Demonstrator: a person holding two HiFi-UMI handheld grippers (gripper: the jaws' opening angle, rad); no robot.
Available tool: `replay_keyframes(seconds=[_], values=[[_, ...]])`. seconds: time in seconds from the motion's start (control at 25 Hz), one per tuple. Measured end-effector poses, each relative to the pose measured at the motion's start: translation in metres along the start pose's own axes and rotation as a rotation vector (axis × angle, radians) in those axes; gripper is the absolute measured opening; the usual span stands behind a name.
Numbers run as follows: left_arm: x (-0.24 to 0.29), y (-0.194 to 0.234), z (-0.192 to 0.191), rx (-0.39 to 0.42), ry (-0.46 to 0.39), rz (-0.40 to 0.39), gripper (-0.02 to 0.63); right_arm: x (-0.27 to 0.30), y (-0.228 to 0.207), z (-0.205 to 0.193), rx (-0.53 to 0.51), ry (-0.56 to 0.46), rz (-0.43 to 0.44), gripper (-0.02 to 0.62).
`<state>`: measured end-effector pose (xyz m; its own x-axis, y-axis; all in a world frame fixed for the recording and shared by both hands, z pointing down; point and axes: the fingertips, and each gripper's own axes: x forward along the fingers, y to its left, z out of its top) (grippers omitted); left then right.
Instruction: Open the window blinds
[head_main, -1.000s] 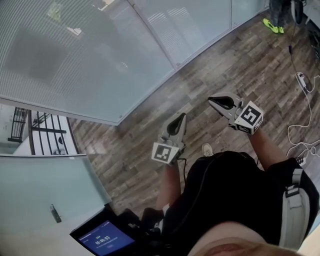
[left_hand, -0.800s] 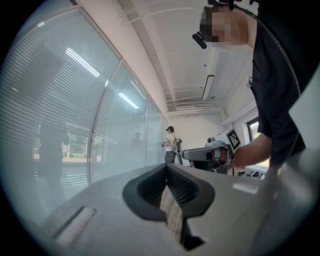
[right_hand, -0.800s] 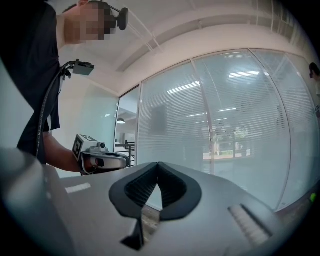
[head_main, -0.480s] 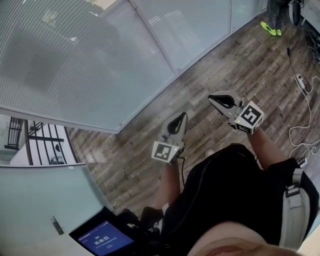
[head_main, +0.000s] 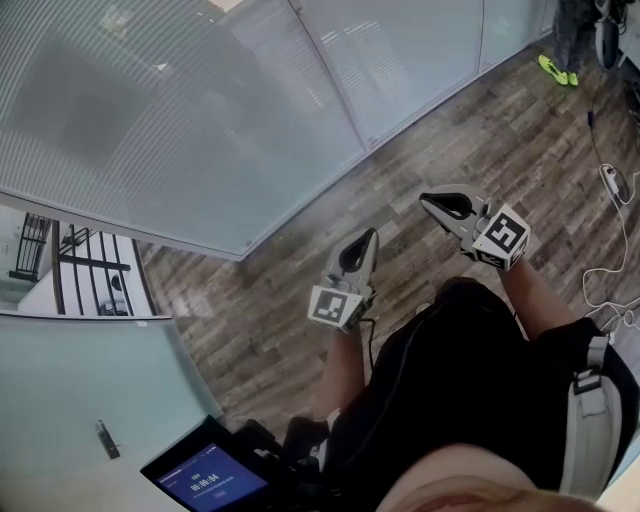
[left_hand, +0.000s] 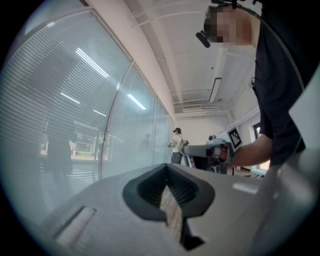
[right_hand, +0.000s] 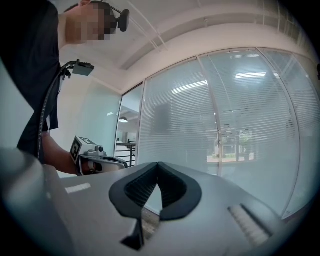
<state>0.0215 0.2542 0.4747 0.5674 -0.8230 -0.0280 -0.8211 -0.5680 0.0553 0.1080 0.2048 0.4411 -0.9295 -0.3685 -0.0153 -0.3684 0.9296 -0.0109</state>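
While the blinds (head_main: 150, 120) hang lowered, their fine slats flat across the tall glass panels (head_main: 420, 50) at the far left, a person in a black top (head_main: 470, 390) stands on the wood floor (head_main: 290, 300) with a gripper in each hand. Both point level toward the glass, well apart from it and touching nothing.

The left gripper (head_main: 371, 233) is clenched on nothing; its own view shows the dark pads meeting at the tip with only floor behind them. The right gripper (head_main: 424, 199), held farther right and a little farther out, is likewise clenched and empty, its pads pressed together in its own view, with the slatted panels filling the background beyond.

A gap at the near left end of the blinds shows a dark railing (head_main: 85, 265). At the bottom left sits a lit blue screen (head_main: 210, 478), and a door handle (head_main: 103, 438) shows on the pale panel beside it. White cables (head_main: 612, 180) trail over the floor at the right, and bright green shoes (head_main: 553, 70) stand at the far right corner. In the left gripper view a second person (left_hand: 176, 145) stands far off along the glass.
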Motion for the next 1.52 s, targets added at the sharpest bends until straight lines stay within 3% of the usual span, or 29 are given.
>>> replay_keyframes(seconds=[0.44, 0.64, 1.52], values=[[-0.005, 0.012, -0.014, -0.040, -0.001, 0.051, 0.003, 0.008, -0.006, -0.010, -0.010, 0.022, 0.021, 0.006], [0.019, 0.042, -0.014, -0.045, 0.026, 0.071, 0.003, 0.037, -0.048, -0.012, 0.044, 0.015, 0.020, 0.006], [0.155, 0.137, 0.015, 0.051, 0.065, 0.129, 0.003, 0.109, -0.202, -0.002, 0.047, -0.033, 0.146, 0.006]])
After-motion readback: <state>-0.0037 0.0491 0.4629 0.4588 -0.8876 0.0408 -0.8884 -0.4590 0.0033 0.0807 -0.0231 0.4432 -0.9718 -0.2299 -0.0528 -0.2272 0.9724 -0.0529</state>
